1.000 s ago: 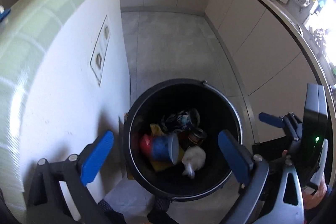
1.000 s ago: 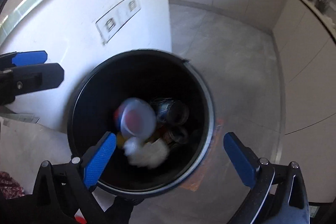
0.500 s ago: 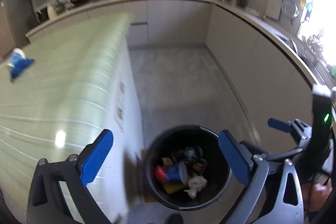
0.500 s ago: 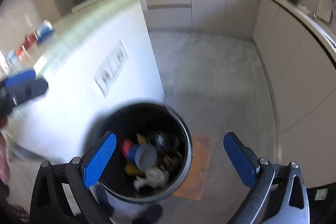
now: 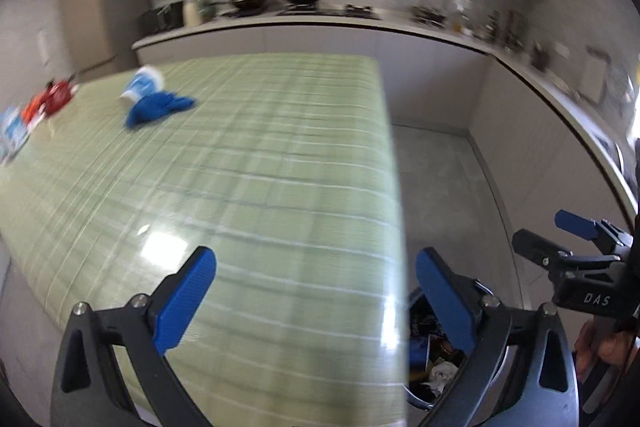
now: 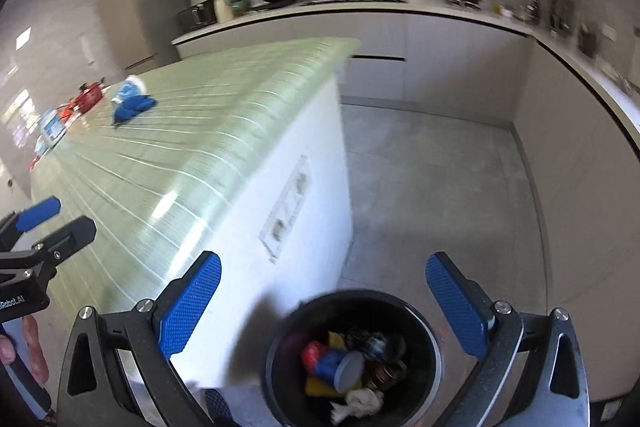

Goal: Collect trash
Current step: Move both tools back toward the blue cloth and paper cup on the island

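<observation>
Right gripper (image 6: 320,303), fingers spread, above trash bin (image 6: 280,359); contents blurry.

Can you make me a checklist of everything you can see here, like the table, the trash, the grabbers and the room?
Surface: green tiled counter, mostly bare.
Job's things: black trash bin on the floor beside the counter, holding a blue cup, crumpled paper and cans.
Clutter: blue cloth, blue-and-white cup, red wrapper at the far end.
Grippers: left gripper open, empty; right gripper open, empty.
Cables: nothing seen.
Surroundings: kitchen worktop with pans, grey floor.
</observation>
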### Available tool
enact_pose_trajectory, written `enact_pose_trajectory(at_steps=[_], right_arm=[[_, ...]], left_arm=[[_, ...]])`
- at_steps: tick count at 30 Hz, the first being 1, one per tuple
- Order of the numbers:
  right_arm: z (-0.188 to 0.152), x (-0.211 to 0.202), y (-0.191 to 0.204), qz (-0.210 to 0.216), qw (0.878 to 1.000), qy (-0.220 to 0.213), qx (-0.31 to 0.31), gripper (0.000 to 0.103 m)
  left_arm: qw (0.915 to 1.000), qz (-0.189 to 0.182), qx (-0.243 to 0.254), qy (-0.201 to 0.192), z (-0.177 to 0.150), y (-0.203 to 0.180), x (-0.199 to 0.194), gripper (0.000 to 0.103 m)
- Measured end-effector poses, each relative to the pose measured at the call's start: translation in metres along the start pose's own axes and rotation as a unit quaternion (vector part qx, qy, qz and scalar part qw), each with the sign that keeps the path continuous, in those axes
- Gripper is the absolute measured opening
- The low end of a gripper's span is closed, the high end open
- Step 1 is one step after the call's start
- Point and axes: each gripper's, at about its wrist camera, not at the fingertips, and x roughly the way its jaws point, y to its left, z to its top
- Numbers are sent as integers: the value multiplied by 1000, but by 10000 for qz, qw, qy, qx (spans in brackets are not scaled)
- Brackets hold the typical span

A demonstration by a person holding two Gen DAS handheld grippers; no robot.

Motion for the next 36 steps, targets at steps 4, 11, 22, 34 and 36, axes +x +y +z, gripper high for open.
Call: enact_pose_trajectory(at_steps=[4,11,22,34,36], right_arm=[[21,8,39,266,9993,-76,-267,103],[56,38,124,682,9949,-79,-738,103],[114,115,258,858,9916,66,-969,103],[174,226,368,662,9924,436,-945,102],[182,242,382,653,9922,477,-944,101]], left_arm=[[9993,289,-234,-41,5,37,0,101],[9956,615,-687,-155,16,121,-2,101],[9948,696,-733,-117,63,236,54,97],[9961,357,-804,84,113,335,122,92],[9959,326,-839,104,121,351,133,92]])
